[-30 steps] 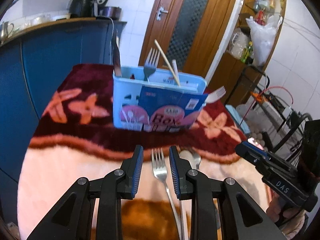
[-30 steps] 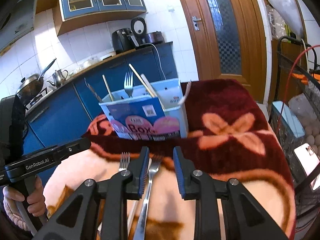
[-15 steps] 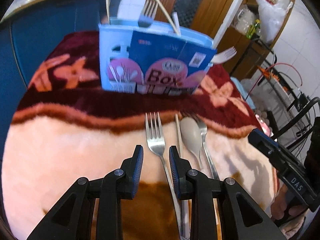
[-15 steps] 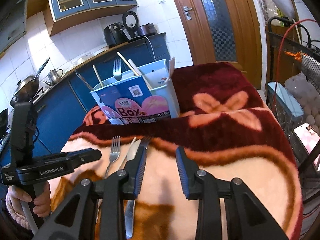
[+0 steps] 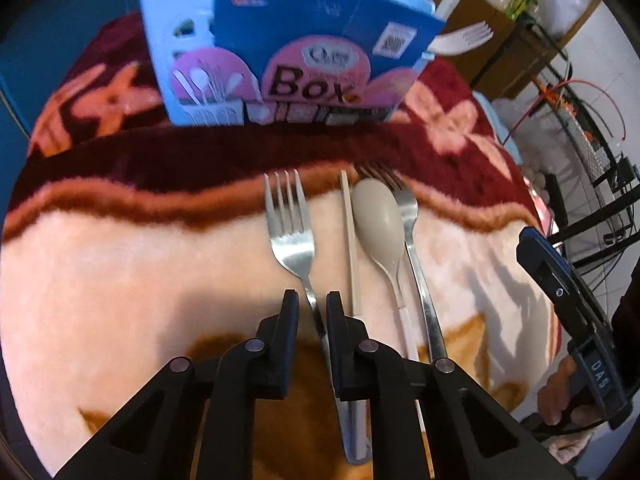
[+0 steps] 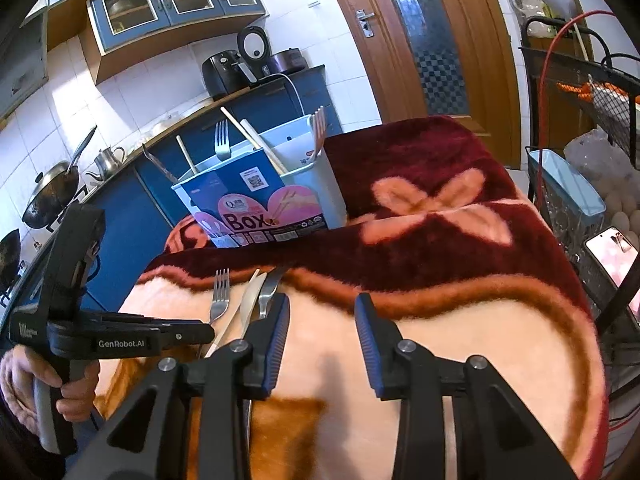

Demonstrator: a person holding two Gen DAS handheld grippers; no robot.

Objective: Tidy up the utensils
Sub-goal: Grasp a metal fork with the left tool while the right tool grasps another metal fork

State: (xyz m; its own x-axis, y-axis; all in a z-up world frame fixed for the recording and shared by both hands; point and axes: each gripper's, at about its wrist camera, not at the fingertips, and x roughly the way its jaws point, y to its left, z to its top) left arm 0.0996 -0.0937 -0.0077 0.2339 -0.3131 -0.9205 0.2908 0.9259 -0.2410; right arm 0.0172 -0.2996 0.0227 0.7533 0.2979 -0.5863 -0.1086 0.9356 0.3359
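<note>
Over pink blanket (image 5: 100, 280): left gripper (image 5: 312, 304) dropped from box (image 5: 288, 52) level onto fork (image 5: 290, 224) handle, jaws closing astride it, not yet clamped. Right gripper (image 6: 322, 312) opening, empty. Pickup imminent.

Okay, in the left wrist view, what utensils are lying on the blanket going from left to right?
Steel fork → single chopstick → beige spoon → second steel fork, partly tucked under the spoon.

White-tiled walls (image 6: 132, 92) rise behind dark blue base cabinets (image 6: 132, 208); blue glass-fronted wall cupboards (image 6: 176, 0) hang far left, a brown wooden door (image 6: 432, 40) stands far right in daylight.
</note>
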